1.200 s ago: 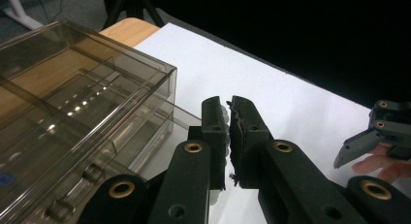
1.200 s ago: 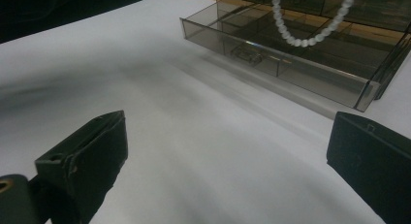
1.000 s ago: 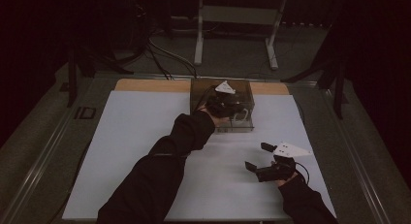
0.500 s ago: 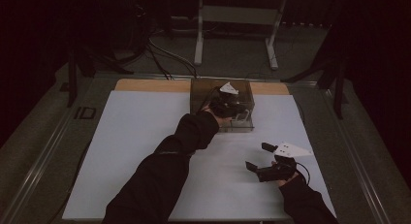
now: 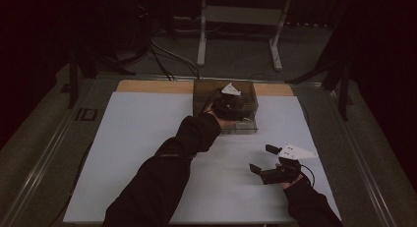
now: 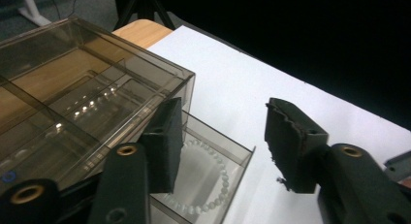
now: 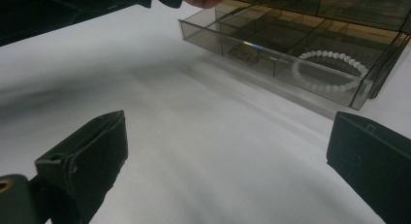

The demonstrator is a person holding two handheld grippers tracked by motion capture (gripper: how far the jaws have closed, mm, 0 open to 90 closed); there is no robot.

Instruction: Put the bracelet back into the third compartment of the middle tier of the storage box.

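Observation:
A smoky clear box (image 5: pixel 202 91) stands at the table's far middle, its low drawer (image 5: pixel 242 127) pulled out toward me. In the drawer (image 6: pixel 241 158) lies a bracelet of white beads (image 6: pixel 213 185), which the right gripper view shows too (image 7: pixel 334 71). My left gripper (image 5: pixel 231 106) is at the box front. Its jaws (image 6: pixel 223 122) have just been opening and stand apart with nothing between them; one jaw hangs over the drawer beside the box corner (image 6: pixel 186 81). My right gripper (image 5: pixel 261 158) rests near the front right, open and empty (image 7: pixel 228 146).
A white sheet (image 5: pixel 137 138) covers the table, with a wooden strip (image 5: pixel 147 86) at its far edge. A metal stand (image 5: pixel 241 20) and cables (image 5: pixel 162 55) lie on the floor beyond. The left forearm's dark sleeve (image 5: pixel 167 168) crosses the middle of the sheet.

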